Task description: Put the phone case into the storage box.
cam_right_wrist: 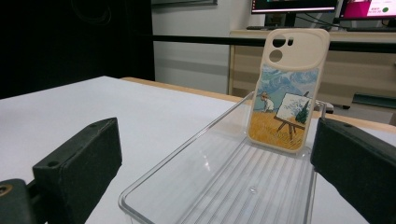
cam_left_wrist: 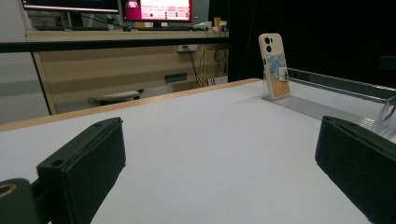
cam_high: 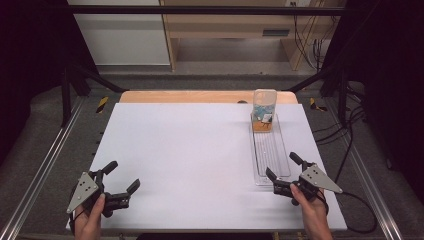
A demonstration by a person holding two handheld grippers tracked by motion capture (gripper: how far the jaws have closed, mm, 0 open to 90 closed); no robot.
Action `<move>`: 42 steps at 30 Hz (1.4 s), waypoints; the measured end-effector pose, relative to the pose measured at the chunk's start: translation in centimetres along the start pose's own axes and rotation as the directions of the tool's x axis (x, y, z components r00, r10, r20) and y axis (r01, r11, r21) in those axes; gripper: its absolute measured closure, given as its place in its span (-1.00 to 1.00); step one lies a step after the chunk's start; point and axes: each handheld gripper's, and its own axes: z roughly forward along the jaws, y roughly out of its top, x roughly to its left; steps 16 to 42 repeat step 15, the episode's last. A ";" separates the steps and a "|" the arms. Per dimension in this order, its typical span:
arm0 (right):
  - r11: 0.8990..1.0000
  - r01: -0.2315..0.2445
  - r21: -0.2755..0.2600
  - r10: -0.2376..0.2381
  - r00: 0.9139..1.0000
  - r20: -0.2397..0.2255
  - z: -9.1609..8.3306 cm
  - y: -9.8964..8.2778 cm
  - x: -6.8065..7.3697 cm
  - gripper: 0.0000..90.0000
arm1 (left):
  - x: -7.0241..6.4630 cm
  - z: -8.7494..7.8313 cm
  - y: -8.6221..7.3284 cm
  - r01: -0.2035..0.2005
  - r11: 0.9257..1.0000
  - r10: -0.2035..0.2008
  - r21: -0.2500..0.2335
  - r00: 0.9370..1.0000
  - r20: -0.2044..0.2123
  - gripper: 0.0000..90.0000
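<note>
Phone case [cam_right_wrist: 286, 88] stands upright in clear tray [cam_right_wrist: 196, 186], its base hidden; both grippers [cam_high: 119, 182] [cam_high: 284, 172] gape empty.

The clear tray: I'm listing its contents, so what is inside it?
A phone case stands upright at the far end of the tray, painted side toward the right gripper. The rest of its ribbed floor is bare. What lies behind the case is hidden.

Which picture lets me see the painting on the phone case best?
The right gripper view: the phone case stands close and big in the clear tray, so its painter and easel are plain. The left gripper view shows it far off, at an angle. The high view shows it tiny.
</note>
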 end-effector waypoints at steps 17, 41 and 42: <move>1.000 -0.021 0.015 0.021 1.000 0.013 0.8 -0.2 -0.2 -0.94 | 0.0 0.0 0.1 -0.005 1.000 0.005 -0.002 1.000 0.003 -0.98; 1.000 -0.021 0.015 0.021 1.000 0.013 0.8 -0.2 -0.2 -0.94 | 0.0 0.0 0.1 -0.005 1.000 0.005 -0.002 1.000 0.003 -0.98; 1.000 -0.021 0.015 0.021 1.000 0.013 0.8 -0.2 -0.2 -0.94 | 0.0 0.0 0.1 -0.005 1.000 0.005 -0.002 1.000 0.003 -0.98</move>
